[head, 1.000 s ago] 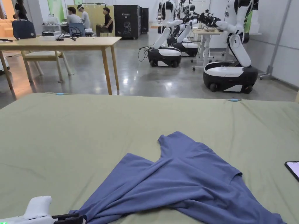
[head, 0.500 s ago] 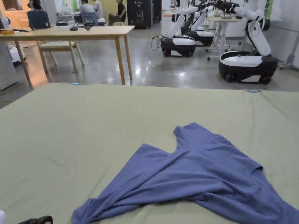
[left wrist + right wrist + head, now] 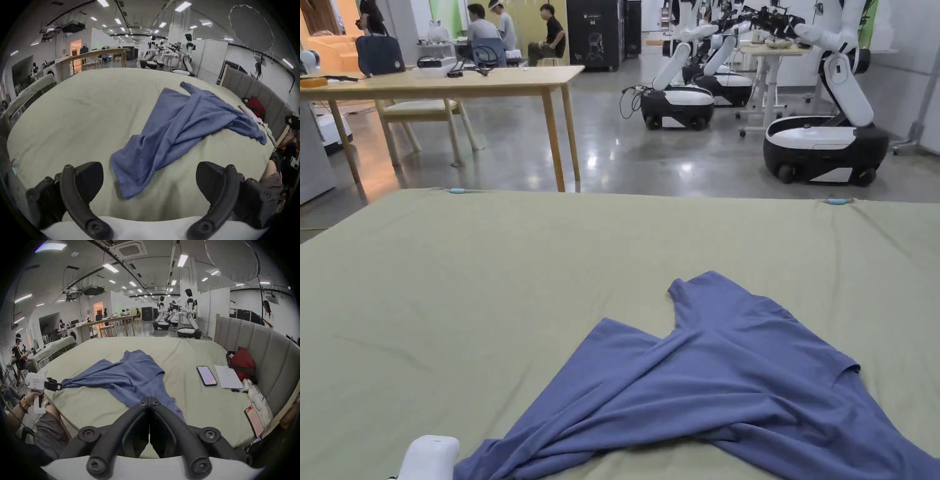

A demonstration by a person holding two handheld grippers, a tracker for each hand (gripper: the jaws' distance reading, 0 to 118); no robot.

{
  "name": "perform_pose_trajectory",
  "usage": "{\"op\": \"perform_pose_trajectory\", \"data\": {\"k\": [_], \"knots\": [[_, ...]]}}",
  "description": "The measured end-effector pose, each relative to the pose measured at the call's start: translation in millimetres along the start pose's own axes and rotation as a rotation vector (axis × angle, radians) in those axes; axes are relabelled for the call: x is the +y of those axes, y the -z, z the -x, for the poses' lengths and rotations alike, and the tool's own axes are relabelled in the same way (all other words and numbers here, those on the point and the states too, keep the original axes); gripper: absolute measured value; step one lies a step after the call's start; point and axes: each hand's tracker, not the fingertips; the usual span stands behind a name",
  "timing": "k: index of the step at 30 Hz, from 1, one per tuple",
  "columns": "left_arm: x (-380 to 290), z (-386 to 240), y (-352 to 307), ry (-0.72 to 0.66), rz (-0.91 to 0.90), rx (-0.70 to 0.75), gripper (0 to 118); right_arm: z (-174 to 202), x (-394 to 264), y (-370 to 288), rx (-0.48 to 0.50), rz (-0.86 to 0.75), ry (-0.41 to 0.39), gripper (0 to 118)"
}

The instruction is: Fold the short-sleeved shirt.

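1. The blue shirt lay crumpled, unfolded, mid-bed.
2. Our left gripper gaped wide and empty beside the shirt's near corner.
3. Our right gripper sat closed at the shirt's edge; whether it pinched cloth, we couldn't tell.
4. We judged spreading came next.

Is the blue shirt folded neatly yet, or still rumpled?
Rumpled. The shirt lies twisted on the bed, one part draped loosely across another, with long creases and no squared edges.
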Motion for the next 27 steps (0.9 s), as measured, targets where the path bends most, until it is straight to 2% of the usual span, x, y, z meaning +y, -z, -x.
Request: {"op": "perform_pose_trajectory", "data": {"k": [1,2,4,5,6,12,15,17,22,24,25,26,27], "knots": [[0,3,4,-0.005,0.003,0.012,108,0,-1,1,-0.003,0.003,0.002,0],[0,-2,8,-0.008,0.016,0.022,95,0,-1,1,-0.005,0.006,0.002,0],[-5,5,12,-0.006,0.009,0.052,31,-2,-2,3,-0.008,0.013,0.000,0],[-6,9,14,-0.004,0.011,0.058,19,-3,-2,4,-0.009,0.017,-0.001,0],[-6,-1,16,-0.013,0.004,0.020,19,-3,-2,6,-0.011,0.023,-0.002,0],[1,-3,14,-0.008,0.026,0.022,12,-3,13,33,-0.005,0.052,-0.040,0],[5,-5,6,-0.013,0.011,0.008,11,0,41,72,0.047,0.042,-0.081,0],[8,-3,2,-0.033,-0.001,-0.017,11,-1,65,115,0.069,0.041,-0.093,0],[11,-6,-6,-0.087,-0.022,-0.058,11,-2,123,278,0.108,0.118,-0.181,1],[12,-8,-8,-0.090,-0.029,-0.065,11,-2,139,355,0.154,0.197,-0.192,11],[13,-7,-9,-0.092,-0.034,-0.063,11,-4,143,383,0.162,0.242,-0.200,11],[14,-7,-9,-0.103,-0.032,-0.068,11,-5,146,409,0.159,0.290,-0.180,43],[14,-6,-9,-0.117,-0.033,-0.071,11,-6,145,437,0.123,0.343,-0.178,102]]}}
